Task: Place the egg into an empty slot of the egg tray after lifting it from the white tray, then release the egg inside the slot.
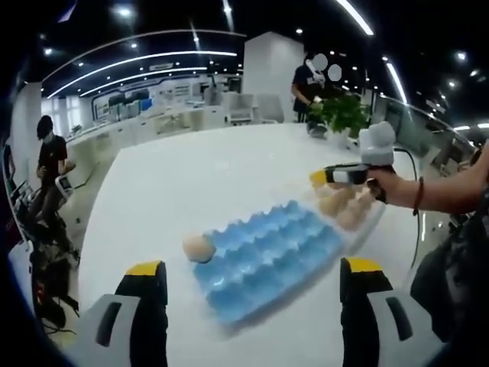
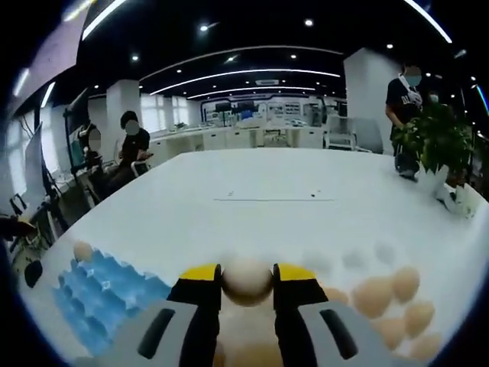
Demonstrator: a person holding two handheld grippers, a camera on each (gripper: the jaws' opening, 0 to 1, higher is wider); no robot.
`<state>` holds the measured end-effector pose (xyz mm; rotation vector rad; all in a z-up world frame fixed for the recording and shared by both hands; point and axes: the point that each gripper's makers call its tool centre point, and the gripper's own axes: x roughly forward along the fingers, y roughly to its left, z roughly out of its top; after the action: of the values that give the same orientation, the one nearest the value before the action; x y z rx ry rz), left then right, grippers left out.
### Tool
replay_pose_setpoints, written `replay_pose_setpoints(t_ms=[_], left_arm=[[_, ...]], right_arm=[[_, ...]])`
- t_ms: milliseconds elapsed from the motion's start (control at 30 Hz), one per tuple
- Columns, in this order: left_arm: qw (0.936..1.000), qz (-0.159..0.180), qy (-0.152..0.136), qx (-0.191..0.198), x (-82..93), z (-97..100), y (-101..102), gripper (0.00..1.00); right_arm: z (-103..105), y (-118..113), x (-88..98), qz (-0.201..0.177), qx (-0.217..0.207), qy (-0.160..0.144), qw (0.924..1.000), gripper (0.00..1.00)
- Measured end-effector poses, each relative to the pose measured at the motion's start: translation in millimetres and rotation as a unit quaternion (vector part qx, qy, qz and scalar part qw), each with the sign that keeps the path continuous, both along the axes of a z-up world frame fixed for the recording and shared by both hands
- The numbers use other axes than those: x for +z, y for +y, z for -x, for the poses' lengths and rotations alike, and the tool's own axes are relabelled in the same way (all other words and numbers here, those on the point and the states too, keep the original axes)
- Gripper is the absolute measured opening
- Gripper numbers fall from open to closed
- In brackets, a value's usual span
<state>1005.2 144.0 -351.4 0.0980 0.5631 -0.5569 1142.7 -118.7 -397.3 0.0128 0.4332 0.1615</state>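
At the bottom centre of the right gripper view, the right gripper [image 2: 247, 277] had its jaws clamped on an egg [image 2: 247, 280], above the white tray [image 2: 458, 294] of eggs at lower right. The blue egg tray [image 2: 99, 298] lay at lower left. In the left gripper view, the left gripper [image 1: 252, 269] held its jaws wide apart over the white table [image 1: 191, 183].

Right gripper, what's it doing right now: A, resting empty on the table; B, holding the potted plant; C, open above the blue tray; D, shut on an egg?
D: in the right gripper view the right gripper has its yellow-tipped jaws closed on an egg.
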Motion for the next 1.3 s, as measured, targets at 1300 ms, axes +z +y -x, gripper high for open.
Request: replay_pose_setpoints(t_ms=[1300], left_arm=[[1.0000, -0.005, -0.004, 0.000, 1.1, -0.6, 1, 0.95]], right_arm=[[-7, 7, -7.1, -0.029, 0.032, 0.026, 0.9987, 0.28]])
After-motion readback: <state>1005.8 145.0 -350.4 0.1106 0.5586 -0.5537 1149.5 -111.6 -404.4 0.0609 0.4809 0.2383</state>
